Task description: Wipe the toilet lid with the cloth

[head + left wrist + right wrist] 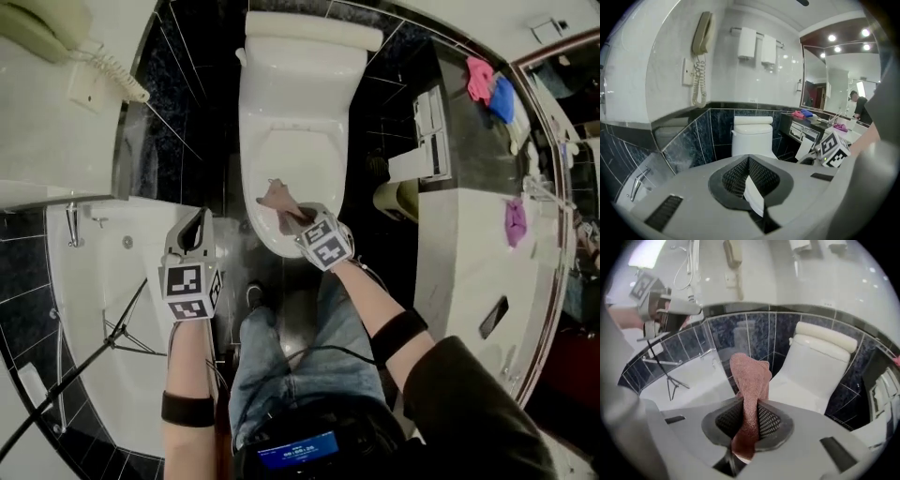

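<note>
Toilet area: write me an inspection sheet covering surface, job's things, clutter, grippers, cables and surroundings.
Surface: toilet lid closed, white, no marks seen.
Job's things: pinkish cloth in the right gripper, seemingly off the lid.
Clutter: pink cloth, blue cloth and purple cloth on the counter.
Grippers: left gripper shut; right gripper shut on the cloth.
Cables: coiled phone cord; thin cable across the person's lap.
Surroundings: bathtub with a tripod in it; dark wall tiles.
</note>
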A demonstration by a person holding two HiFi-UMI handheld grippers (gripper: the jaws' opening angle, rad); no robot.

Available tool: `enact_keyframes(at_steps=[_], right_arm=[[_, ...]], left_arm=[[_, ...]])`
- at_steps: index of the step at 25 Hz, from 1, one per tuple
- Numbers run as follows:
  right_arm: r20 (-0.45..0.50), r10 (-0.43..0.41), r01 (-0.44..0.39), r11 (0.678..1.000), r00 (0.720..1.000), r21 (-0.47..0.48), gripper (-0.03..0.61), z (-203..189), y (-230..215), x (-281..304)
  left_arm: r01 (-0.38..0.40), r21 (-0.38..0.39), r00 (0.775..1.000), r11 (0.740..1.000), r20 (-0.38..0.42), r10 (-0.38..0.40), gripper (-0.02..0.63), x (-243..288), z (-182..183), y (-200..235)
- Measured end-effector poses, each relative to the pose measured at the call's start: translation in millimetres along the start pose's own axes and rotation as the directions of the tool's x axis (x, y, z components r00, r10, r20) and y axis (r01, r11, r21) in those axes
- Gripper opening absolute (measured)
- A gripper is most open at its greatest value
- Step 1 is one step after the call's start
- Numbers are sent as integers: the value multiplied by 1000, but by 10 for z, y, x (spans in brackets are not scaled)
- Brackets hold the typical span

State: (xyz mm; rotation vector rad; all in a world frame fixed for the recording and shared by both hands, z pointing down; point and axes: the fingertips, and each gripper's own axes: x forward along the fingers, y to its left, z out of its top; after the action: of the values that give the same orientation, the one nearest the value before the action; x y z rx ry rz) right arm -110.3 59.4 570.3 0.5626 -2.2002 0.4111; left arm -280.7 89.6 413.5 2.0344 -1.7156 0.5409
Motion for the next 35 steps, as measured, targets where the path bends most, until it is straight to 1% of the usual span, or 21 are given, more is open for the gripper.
enact_keyframes(at_steps=[3, 6, 9, 12, 14, 16, 20, 24, 26, 29, 35], right_arm=[[105, -84, 77, 995, 991, 70, 75, 481, -89, -631], [190, -170, 144, 979, 967, 142, 75, 802, -118, -1299], [247, -255, 204, 956, 935, 213, 75, 909, -148, -1941], [279, -313, 244, 935, 908, 257, 77, 926, -149, -2508], [291, -343, 270, 926, 893, 263, 77, 846, -183, -2802], [303, -361, 278, 918, 882, 282, 77, 740, -171, -3077], [316, -399, 293, 896, 861, 333, 77, 417, -241, -3589], [329, -414, 306, 892, 849, 332, 77, 79, -275, -3990], [332, -418, 306, 889, 846, 339, 77, -108, -249, -4174], [345, -430, 310, 883, 834, 353, 77, -330, -209, -4414], [367, -439, 309, 879, 820, 362, 77, -534, -78, -4709]], left_arm=[[23, 6, 999, 1000, 30, -23, 2, -317, 260, -3], [51, 16, 997, 999, 54, -51, 2, -653, 490, -54], [64, 37, 995, 997, 68, -67, 2, -962, 654, -142], [68, 49, 994, 996, 84, -72, 2, -1220, 824, -264], [63, 53, 993, 997, 101, -68, 2, -1362, 929, -375], [53, 67, 992, 996, 108, -60, 2, -1512, 994, -527], [17, 74, 992, 997, 122, -26, 2, -1810, 1041, -848], [-25, 59, 993, 998, 118, 18, 2, -2059, 921, -1111], [-34, 39, 993, 999, 118, 30, 2, -2189, 853, -1261], [-41, 26, 992, 999, 118, 38, 2, -2355, 778, -1464], [-61, 15, 989, 998, 136, 58, 2, -2628, 737, -1687]])
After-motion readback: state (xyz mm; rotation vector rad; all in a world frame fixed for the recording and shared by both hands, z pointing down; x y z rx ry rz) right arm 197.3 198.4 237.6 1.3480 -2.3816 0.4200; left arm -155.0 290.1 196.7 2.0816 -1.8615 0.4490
